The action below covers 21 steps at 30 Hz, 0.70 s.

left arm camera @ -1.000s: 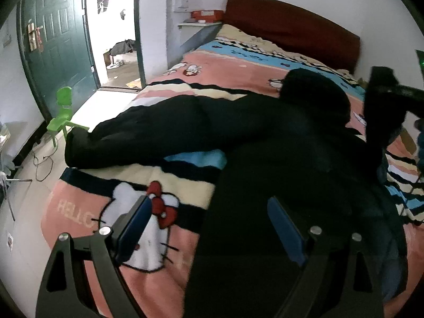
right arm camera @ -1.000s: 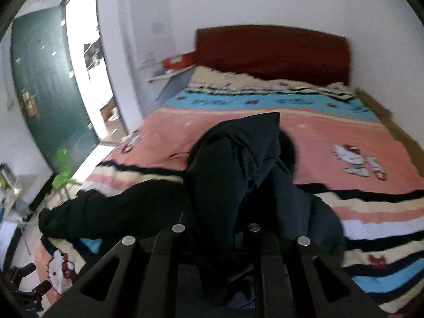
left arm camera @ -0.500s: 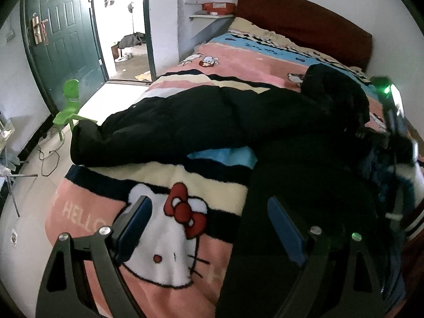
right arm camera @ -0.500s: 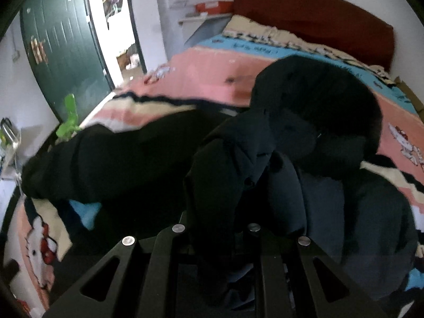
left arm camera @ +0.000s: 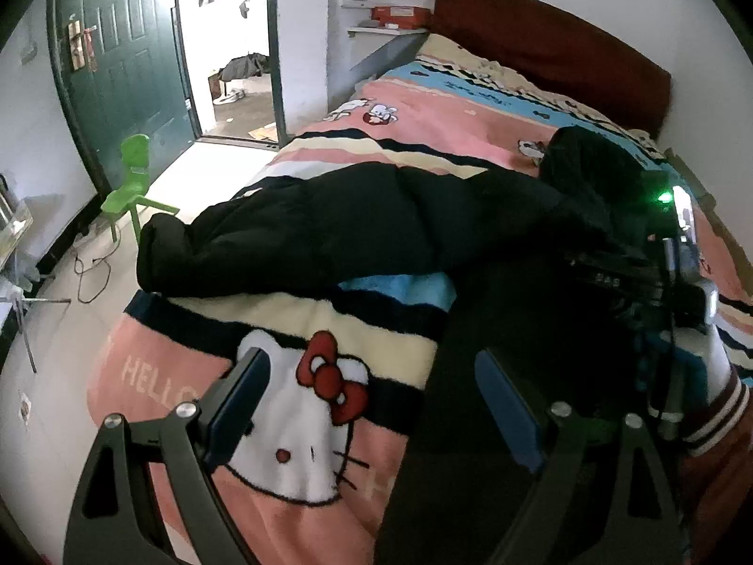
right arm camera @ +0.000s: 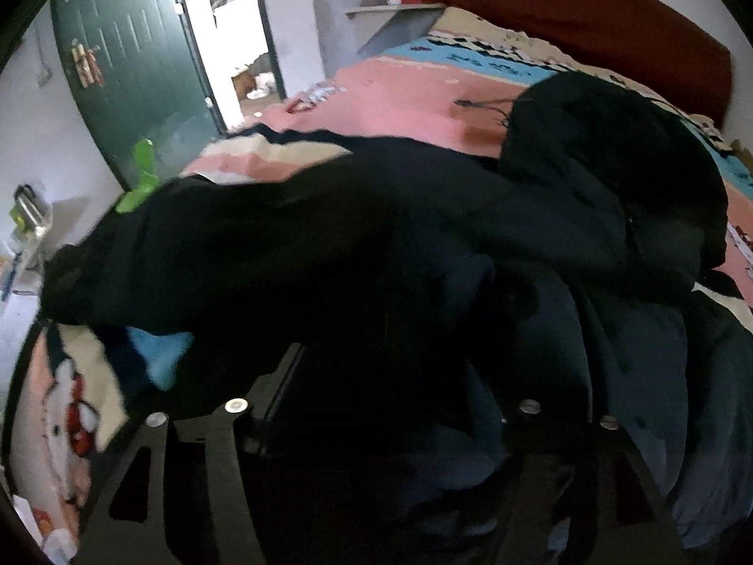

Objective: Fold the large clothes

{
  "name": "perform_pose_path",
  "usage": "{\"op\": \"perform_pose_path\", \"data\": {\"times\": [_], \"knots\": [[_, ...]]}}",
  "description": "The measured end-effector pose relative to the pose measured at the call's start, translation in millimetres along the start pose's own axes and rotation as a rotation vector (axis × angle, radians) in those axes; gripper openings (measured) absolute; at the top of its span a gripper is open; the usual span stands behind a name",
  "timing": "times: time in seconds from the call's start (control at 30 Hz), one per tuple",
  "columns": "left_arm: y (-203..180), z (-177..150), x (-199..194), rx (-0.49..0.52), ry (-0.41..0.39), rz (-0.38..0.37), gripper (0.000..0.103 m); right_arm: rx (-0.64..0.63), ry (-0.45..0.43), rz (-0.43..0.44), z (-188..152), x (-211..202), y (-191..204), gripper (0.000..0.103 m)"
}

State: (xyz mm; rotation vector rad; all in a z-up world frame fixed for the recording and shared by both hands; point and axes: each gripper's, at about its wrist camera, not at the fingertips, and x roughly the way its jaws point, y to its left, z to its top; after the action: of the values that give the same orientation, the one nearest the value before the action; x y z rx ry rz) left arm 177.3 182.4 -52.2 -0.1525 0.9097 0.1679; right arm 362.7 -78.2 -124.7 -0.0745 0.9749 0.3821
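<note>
While the black coat [left arm camera: 357,221] lies spread across the striped cartoon blanket [left arm camera: 301,405], one sleeve reaching toward nine o'clock in my left view and its hood [right arm camera: 612,160] bunched at about one o'clock, my left gripper [left arm camera: 372,405] hovers with jaws wide apart, gripping nothing; the coat's edge lies just inside my right-hand pad. My right gripper [right arm camera: 386,400] has just been opening its jaws, and dark cloth lies loose between them, released rather than pinched. From my left view that right gripper sits at three o'clock, low on the coat, by a striped cuff [left arm camera: 715,409]. A green chair [left arm camera: 134,179] stands on the floor at ten o'clock, near the dark green door [left arm camera: 127,61].
</note>
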Motion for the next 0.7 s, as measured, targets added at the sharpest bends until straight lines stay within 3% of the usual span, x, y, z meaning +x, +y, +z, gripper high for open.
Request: {"op": "perform_pose_path", "data": {"times": [0.17, 0.27, 0.57, 0.7], "knots": [[-10.0, -0.9, -10.4, -0.014, -0.009, 0.005, 0.089, -0.029, -0.07, 0.052, 3.9, -35.9, 5.1, 0.073], [-16.1, -2.5, -13.4, -0.024, -0.008, 0.006, 0.089, -0.053, -0.105, 0.027, 3.2, -58.7, -3.9, 0.073], [-38.6, -1.8, -5.9, -0.041, 0.005, 0.067, 0.089, 0.011, -0.122, -0.113, -35.4, -111.2, -98.2, 0.073], [-57.5, 11.8, 6.2, -0.045, 0.023, 0.023, 0.089, 0.048, -0.111, -0.167, -57.7, -120.1, -136.8, 0.073]]}}
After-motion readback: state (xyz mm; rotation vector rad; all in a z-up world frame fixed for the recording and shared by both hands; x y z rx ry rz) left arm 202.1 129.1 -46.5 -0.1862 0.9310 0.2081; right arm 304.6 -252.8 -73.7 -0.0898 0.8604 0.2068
